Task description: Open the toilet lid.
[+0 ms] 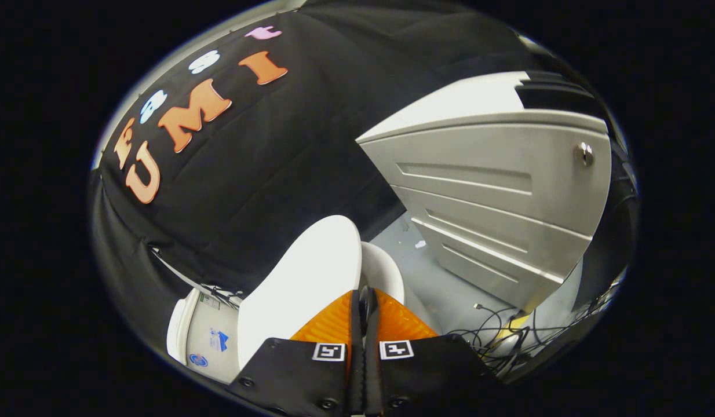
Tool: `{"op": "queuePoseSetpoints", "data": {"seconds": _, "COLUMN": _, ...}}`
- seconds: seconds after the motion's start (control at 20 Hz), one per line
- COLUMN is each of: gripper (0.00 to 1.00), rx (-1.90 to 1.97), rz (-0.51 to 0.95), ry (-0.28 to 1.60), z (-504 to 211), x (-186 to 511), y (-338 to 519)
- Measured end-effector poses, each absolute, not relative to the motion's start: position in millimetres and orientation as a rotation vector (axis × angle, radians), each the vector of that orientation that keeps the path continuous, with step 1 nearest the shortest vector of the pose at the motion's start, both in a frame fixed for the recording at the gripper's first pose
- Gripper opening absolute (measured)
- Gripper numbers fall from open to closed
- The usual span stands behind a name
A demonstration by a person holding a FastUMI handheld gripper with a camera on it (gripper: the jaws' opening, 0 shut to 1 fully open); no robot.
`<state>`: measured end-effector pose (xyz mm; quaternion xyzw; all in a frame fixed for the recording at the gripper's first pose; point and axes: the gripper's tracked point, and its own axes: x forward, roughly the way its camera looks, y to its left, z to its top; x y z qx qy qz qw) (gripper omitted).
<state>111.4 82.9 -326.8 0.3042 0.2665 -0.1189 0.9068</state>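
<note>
The white toilet lid [302, 284] stands raised and tilted, just ahead of my fingers and to their left. Its right edge runs down to my fingertips. The white seat and bowl rim [386, 272] show just beyond the tips, to the right of the lid. My gripper [366, 296] is shut, the two fingers lying against each other with only a dark slit between them. No white of the lid shows in that slit. Whether the tips touch the lid's edge I cannot tell. The toilet tank [210, 336] with stickers lies left of the lid.
A grey cabinet [496, 191] with panelled doors and a round metal knob [584, 153] stands to the right of the toilet. A tangle of cables [502, 333] lies on the pale floor [444, 284] by its foot. The black cloth wall hangs behind the toilet.
</note>
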Motion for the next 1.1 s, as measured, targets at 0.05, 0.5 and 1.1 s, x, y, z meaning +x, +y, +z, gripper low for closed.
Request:
{"op": "queuePoseSetpoints", "data": {"seconds": 0.05, "gripper": 0.08, "rx": 0.603, "rz": -0.233, "ry": 0.548, "z": -320, "x": 112, "y": 86}}
{"op": "queuePoseSetpoints", "data": {"seconds": 0.5, "gripper": 0.08, "rx": 0.313, "rz": -0.157, "ry": 0.446, "z": -249, "x": 122, "y": 121}}
{"op": "queuePoseSetpoints", "data": {"seconds": 1.1, "gripper": 0.08, "rx": 0.19, "rz": -0.01, "ry": 0.313, "z": -147, "x": 135, "y": 195}}
